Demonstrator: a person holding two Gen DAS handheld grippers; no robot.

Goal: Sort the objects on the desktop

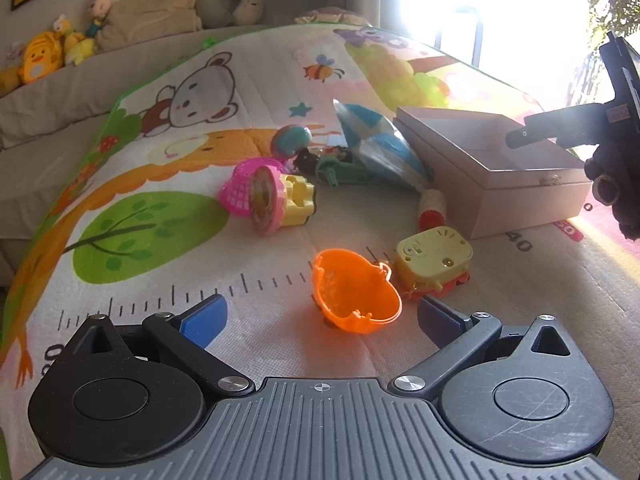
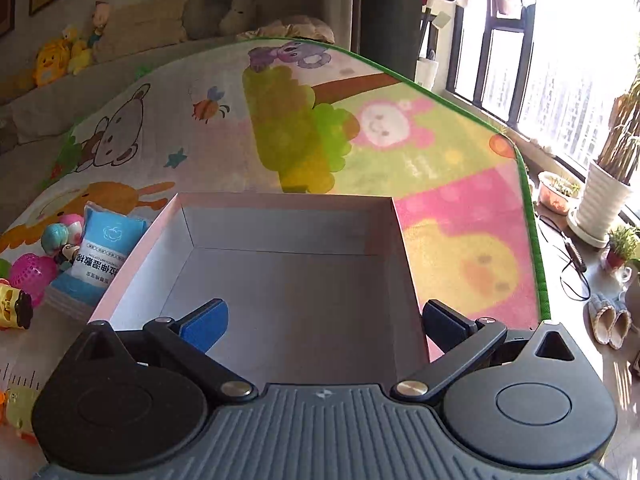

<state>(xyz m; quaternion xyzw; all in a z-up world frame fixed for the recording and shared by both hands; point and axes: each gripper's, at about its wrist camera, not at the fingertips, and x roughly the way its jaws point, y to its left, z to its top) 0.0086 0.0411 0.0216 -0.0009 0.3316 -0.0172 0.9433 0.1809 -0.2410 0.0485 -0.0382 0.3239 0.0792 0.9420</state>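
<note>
L low over mat (image 1: 280, 352), R above box (image 2: 288, 272)

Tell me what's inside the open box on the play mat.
Nothing shows inside the box: bare grey floor and walls. The right gripper, open, hides the near strip.

Bare mat (image 1: 280, 344) lies before the orange cup (image 1: 354, 296); yellow toy (image 1: 434, 258) crowds its right side.

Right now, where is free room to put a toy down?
The box interior is bare. The mat left of the orange cup is free. Crowded between the pink basket and the blue packet.
</note>
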